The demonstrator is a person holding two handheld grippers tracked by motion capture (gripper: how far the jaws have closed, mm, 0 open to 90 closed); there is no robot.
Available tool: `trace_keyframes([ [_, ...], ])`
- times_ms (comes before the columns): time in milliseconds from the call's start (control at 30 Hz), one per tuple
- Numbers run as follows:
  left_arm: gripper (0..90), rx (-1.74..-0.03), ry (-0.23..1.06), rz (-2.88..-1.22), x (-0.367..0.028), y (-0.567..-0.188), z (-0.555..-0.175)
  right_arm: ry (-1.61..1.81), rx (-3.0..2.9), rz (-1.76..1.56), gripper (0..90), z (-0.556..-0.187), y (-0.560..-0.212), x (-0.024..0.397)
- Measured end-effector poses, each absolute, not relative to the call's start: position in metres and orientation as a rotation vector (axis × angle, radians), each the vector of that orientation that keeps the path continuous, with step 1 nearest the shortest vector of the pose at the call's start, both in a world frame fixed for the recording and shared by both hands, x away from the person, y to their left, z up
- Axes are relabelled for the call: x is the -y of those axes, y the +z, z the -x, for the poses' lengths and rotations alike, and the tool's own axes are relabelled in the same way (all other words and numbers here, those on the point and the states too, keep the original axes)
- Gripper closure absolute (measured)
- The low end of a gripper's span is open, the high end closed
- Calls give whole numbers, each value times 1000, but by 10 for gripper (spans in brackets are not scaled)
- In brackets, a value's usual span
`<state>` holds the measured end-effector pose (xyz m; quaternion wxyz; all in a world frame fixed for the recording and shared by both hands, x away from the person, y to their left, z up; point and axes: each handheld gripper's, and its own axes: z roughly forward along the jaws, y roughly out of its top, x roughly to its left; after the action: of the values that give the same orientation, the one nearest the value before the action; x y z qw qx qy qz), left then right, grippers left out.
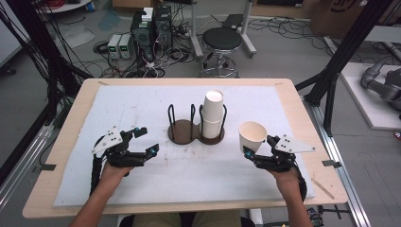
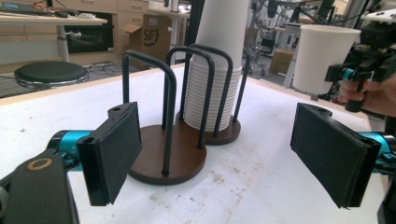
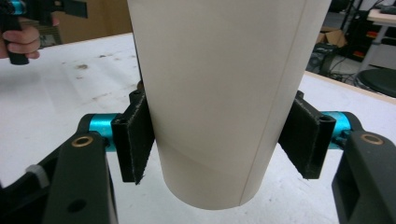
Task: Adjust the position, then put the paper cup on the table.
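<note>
The right tongs (image 1: 251,150) grip a white paper cup (image 1: 252,135) at its lower wall, above the bench (image 1: 293,101) beside the cup holder (image 1: 184,132); the left tongs (image 1: 144,140) are open and empty. The cup looks light and thin, easily crushed, so a gentle squeeze mid-wall seems best. It bears no print; a far carton reads "SF".

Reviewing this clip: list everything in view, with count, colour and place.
Single cup: one, white, upright, gripped at table's right.
Cup stack: one, white, in holder's right ring.
Cup holder: one, brown double base, dark wire loops, centre; left ring empty.
Table cover: one, white, stained.
Table: one, light wood.
Stool: one, black, behind table.
Left gripper: black, open, holding nothing.
Right gripper: black, closed on single cup.
</note>
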<state>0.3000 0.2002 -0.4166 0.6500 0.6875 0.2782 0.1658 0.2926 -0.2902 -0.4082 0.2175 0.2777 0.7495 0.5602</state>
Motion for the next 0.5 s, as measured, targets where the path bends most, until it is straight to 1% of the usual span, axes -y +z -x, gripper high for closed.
trace_keyframes([
  [500,164,-625,391,-1575,-201,-418,-296,1541,-2045,-810,336,-295,-411,295],
])
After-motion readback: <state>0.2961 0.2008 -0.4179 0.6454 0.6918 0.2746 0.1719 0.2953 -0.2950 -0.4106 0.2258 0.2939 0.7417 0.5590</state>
